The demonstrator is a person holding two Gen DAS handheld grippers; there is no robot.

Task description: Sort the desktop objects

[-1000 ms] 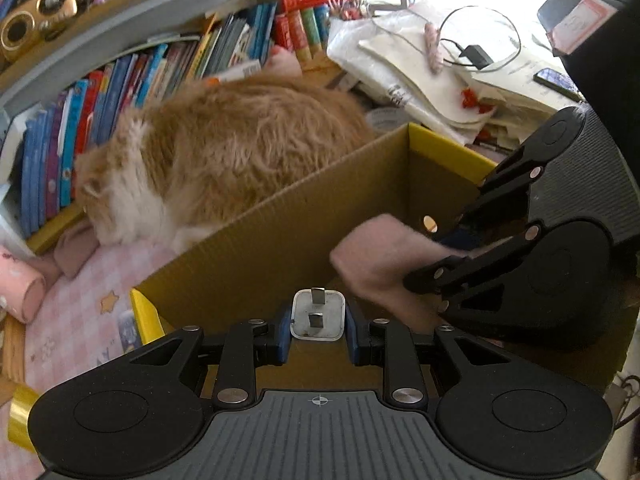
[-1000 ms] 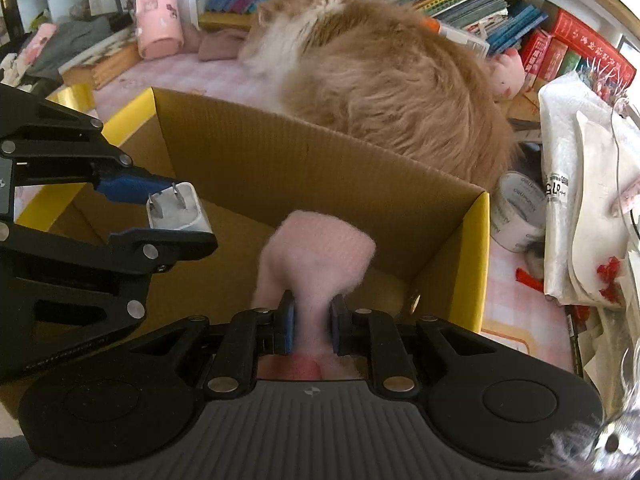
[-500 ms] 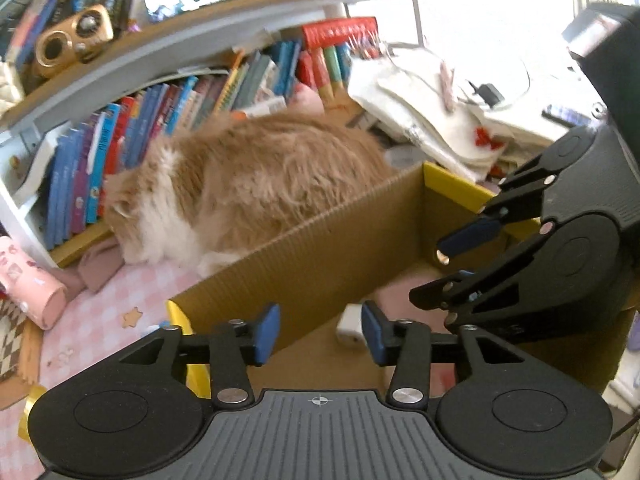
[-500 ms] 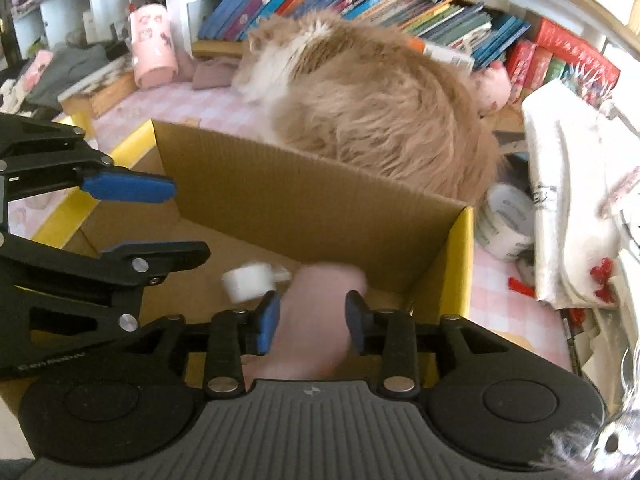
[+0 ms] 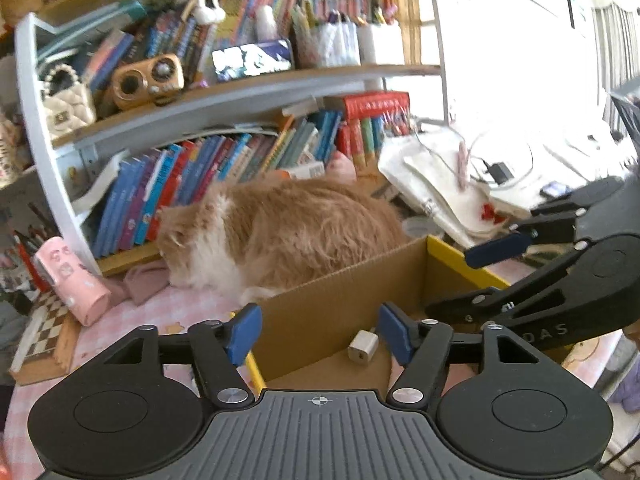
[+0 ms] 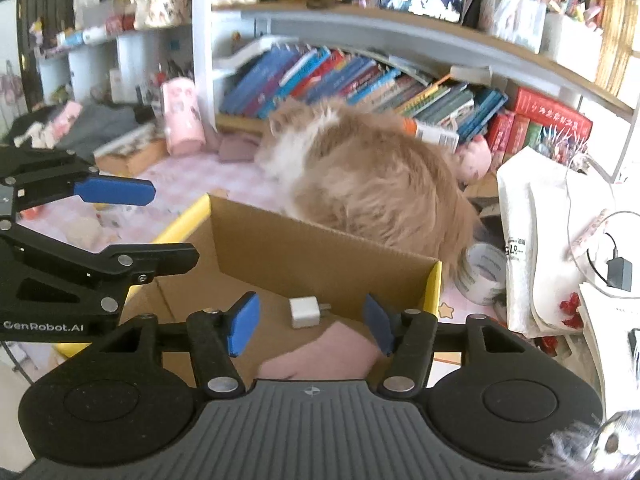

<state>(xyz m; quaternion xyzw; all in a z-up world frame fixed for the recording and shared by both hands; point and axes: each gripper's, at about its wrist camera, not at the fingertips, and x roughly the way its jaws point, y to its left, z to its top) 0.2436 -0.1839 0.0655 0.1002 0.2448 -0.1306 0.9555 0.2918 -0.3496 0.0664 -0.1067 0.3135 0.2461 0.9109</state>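
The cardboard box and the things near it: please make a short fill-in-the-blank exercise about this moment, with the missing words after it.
1. The white charger plug lies inside the ____ box.
2. Next to the plug in the box lies a soft ____ cloth.
3. Right behind the far wall of the box lies a fluffy ____.
4. Between the pads of the left claw and of the right claw there is ____ held.

Missing words: cardboard; pink; cat; nothing

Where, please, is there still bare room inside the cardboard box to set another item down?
The brown cardboard box has bare floor along its far wall, left of the white plug adapter. The pink cloth fills the near side. Behind the box it is crowded by the orange-and-white cat.
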